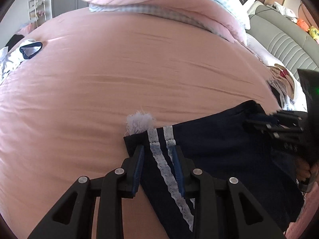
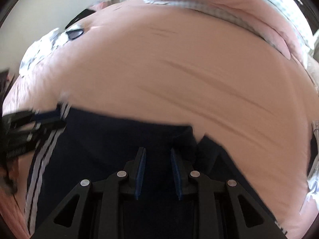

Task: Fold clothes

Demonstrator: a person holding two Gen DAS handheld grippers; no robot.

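Note:
A navy garment (image 1: 219,155) with two white lace stripes (image 1: 165,167) and a white lace frill at one corner hangs stretched between both grippers, low over the pink bed sheet (image 1: 119,79). My left gripper (image 1: 158,152) is shut on its striped left corner. The right gripper (image 1: 279,123) shows at the right edge of the left wrist view, clamped on the opposite corner. In the blurred right wrist view, my right gripper (image 2: 157,156) has the dark cloth (image 2: 119,139) bunched between its blue pads. The left gripper (image 2: 30,125) appears at the left beside the stripes.
A folded pink quilt (image 1: 159,6) with a checked edge lies at the far end of the bed. A white and navy garment (image 1: 30,48) sits crumpled at the bed's left side. A grey padded headboard (image 1: 279,37) with soft toys stands on the right.

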